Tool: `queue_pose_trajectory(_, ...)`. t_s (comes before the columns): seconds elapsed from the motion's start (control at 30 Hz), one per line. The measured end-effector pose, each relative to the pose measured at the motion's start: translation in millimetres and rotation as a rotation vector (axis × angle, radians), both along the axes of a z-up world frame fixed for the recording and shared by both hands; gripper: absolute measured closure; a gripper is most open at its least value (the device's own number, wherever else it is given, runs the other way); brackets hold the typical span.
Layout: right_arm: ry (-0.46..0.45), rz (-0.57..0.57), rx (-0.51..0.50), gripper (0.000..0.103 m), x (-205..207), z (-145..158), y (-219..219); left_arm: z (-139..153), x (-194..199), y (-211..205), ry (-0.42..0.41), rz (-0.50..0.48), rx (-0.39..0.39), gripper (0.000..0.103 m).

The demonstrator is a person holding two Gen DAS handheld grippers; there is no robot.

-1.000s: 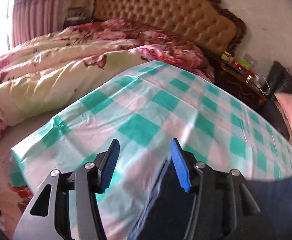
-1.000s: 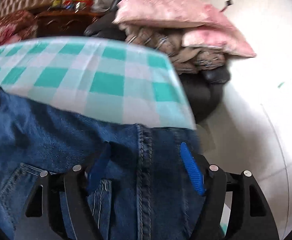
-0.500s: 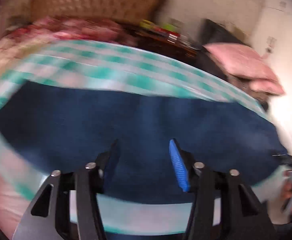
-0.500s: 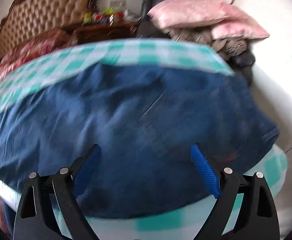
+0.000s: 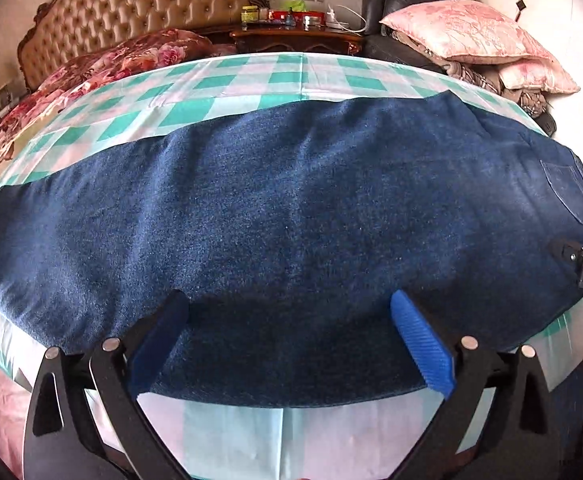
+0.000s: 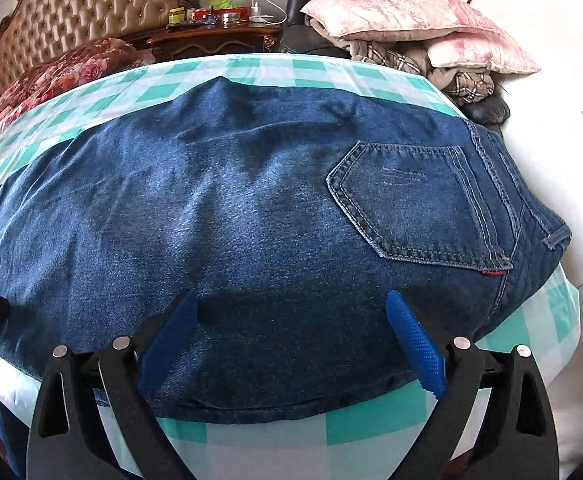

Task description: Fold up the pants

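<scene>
You see a green checked sheet (image 5: pixel 251 84) over the bed, a tufted headboard (image 5: pixel 139 4), pink pillows (image 6: pixel 395 8) and a cluttered nightstand (image 5: pixel 295 38).

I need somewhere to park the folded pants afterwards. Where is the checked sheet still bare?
Bare checked sheet runs behind the jeans, between them and the floral quilt. A narrower strip lies at the near edge. The nightstand and pillow pile are crowded.
</scene>
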State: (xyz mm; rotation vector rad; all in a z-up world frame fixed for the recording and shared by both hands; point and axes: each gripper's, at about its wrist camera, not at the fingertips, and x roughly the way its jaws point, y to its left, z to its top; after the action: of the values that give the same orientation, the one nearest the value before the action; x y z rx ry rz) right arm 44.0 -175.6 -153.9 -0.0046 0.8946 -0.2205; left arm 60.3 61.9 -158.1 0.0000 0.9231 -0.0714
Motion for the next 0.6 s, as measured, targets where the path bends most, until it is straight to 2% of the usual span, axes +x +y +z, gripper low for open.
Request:
queue_pose_trajectory(0.33,0.009,0.024,0.03,0.011,0,-1,-6,2,2,0,-0.006,0.015,0.006,0.001)
queue_pose_trajectory(0.43,0.018,0.042,0.026,0.006,1,-3,-6,4,3,2,0.005,0.004,0.002,0.002)
queue_pose_trajectory(0.57,0.025,0.051,0.03,0.006,0,-3,-6,11,0,38,-0.029,0.06,-0.063,0.024)
queue_pose_trajectory(0.6,0.023,0.05,0.03,0.006,0,-3,-6,10,0,49,-0.025,0.076,-0.074,0.036)
